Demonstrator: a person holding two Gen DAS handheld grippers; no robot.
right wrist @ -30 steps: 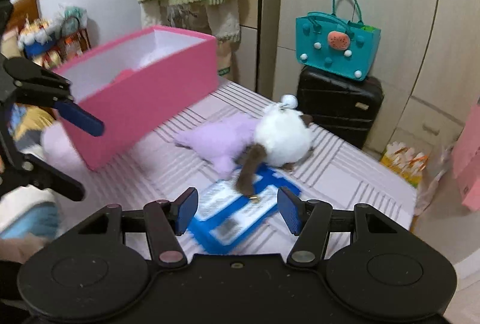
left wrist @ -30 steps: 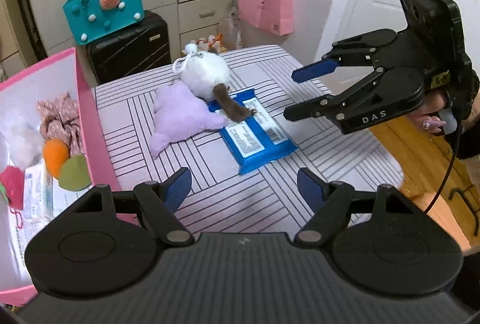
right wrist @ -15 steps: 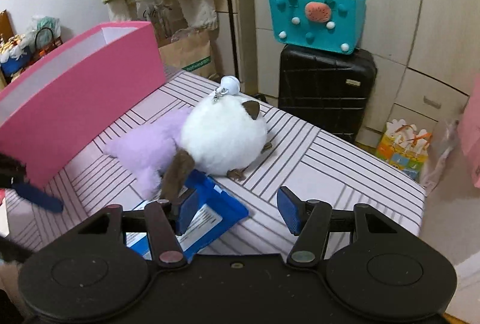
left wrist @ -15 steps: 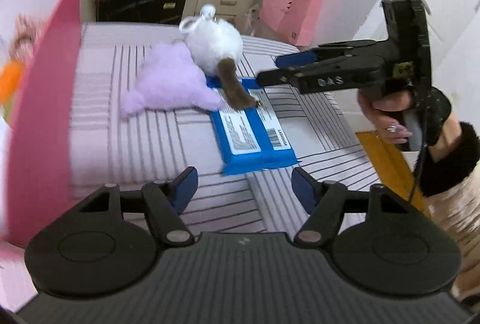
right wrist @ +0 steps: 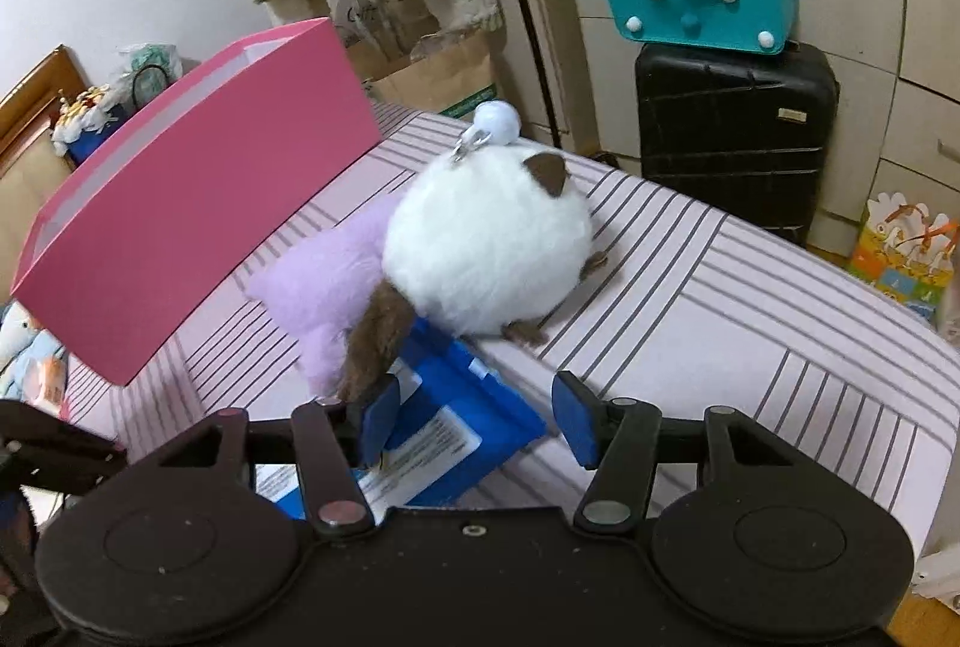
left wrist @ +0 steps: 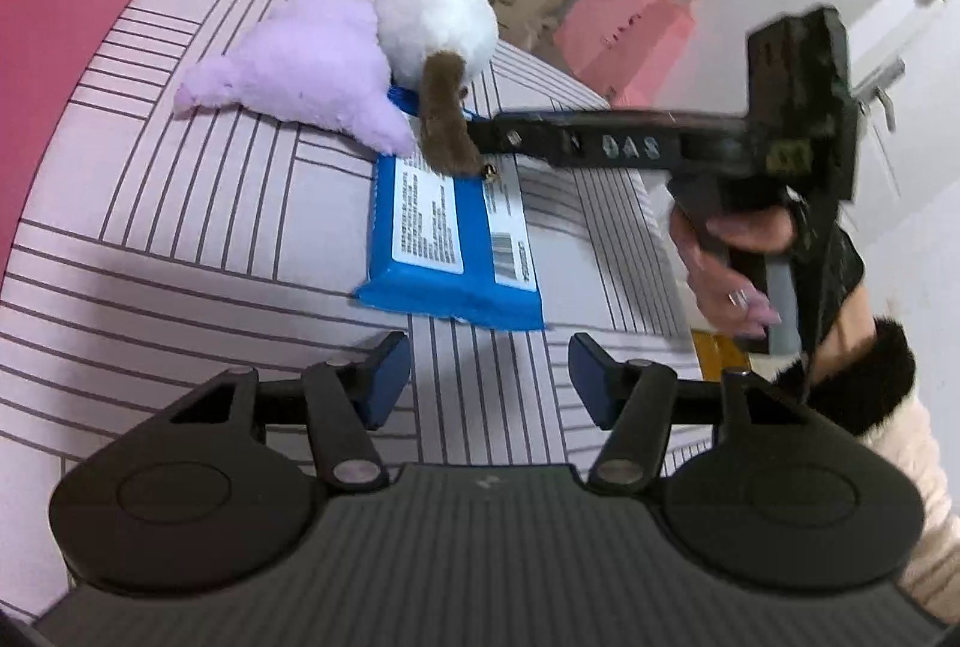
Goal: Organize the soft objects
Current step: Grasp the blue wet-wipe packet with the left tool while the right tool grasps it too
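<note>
With its jaws just narrowed but gripping nothing, the right gripper (right wrist: 477, 422) sat over the wipes pack (right wrist: 444, 407), the white plush (right wrist: 486, 251) just ahead, so closing might have snagged its brown tail (right wrist: 375, 341).

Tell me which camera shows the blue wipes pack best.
The left wrist view: the blue wipes pack lies almost fully visible, label up, only its far end under the white plush. The right wrist view shows just its near part, cut off by the right gripper.
</note>
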